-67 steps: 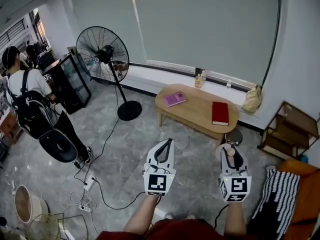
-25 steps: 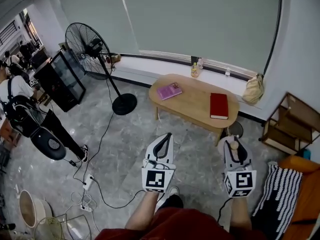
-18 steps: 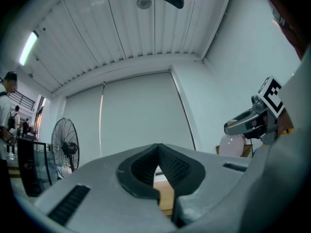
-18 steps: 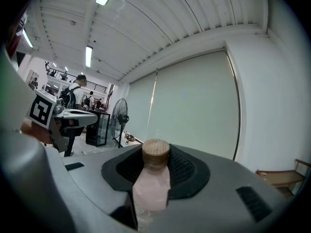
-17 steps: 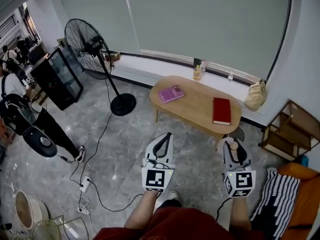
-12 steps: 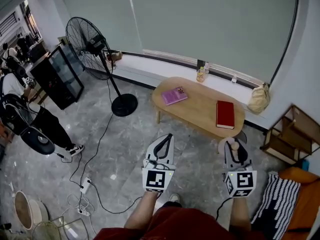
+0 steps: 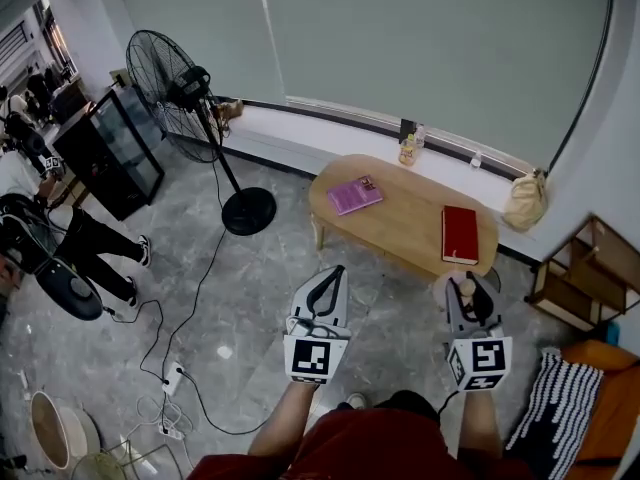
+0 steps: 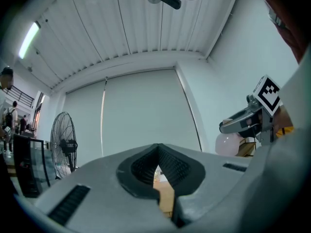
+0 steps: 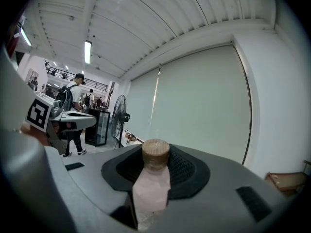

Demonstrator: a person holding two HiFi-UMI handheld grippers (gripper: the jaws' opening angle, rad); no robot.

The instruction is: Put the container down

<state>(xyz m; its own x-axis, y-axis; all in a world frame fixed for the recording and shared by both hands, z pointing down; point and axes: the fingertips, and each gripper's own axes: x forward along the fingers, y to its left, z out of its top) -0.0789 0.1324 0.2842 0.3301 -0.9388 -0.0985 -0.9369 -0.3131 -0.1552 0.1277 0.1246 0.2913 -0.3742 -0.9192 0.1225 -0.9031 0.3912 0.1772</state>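
Holding a pale pink container [image 9: 149,186] with a wooden cap, right gripper [image 7: 468,293] has jaws partly apart, clamped on its sides, above the floor just near of the oval table [image 7: 400,218]. Left gripper [image 7: 330,286]: jaws together, nothing between. Red book [image 7: 460,235] on table's right.

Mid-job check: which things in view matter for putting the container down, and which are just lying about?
Job in hand:
- pale pink container with a wooden lid, clamped in the right gripper
- oval wooden coffee table, probably the landing spot

Lying about:
- purple book and red book, both on that table
- black pedestal fan
- beige bag by the window
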